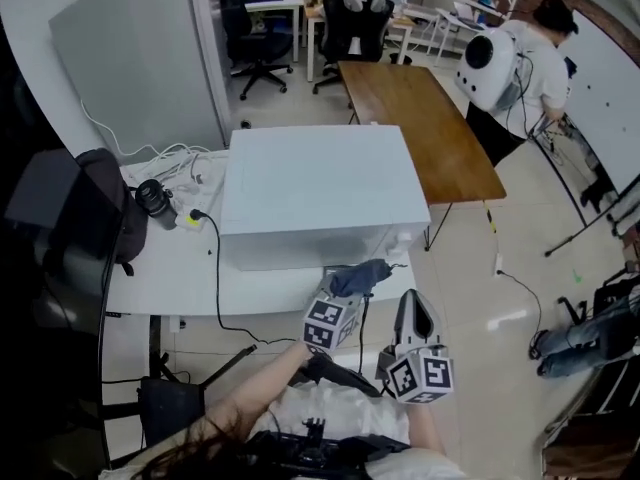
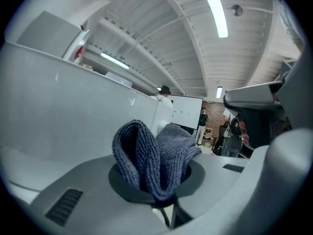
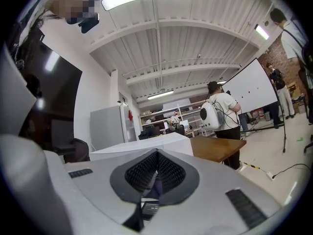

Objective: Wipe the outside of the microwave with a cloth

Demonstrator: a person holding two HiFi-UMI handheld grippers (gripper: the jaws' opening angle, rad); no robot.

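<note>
Cloth (image 2: 154,155), a blue-grey ribbed one, is pinched in the jaws of the left gripper (image 2: 156,195). It is bunched into two upright folds, its long axis along the jaws and its free end pointing away from the person.

In the head view the cloth (image 1: 360,276) sits at about 6 o'clock, pointing toward 1 o'clock from the left gripper (image 1: 345,298), right at the lower front face of the microwave (image 1: 315,188). Whether it touches that face cannot be told. Only the left gripper view shows the knit and the folds, with the microwave's (image 2: 73,111) pale wall rising close behind them from 9 to 12 o'clock.

Just to the right, the right gripper (image 1: 413,308) hangs off the table's edge over the floor. Its own view shows the right gripper (image 3: 155,173) with jaws pressed together, pad against pad.

The microwave is a white box on a white table (image 1: 170,268), its long axis running from 9 to 3 o'clock. The right gripper view shows the microwave's (image 3: 142,148) corner just past the jaws.

At 9 o'clock lie a black cylinder (image 1: 155,200), white cables (image 1: 170,163) and a black bag (image 1: 85,208).

Toward 1 o'clock stands a wooden table (image 1: 430,118), and beyond it a person (image 1: 520,68) with a white backpack. The whiteboard (image 3: 249,89) shows clearly only in the right gripper view.
</note>
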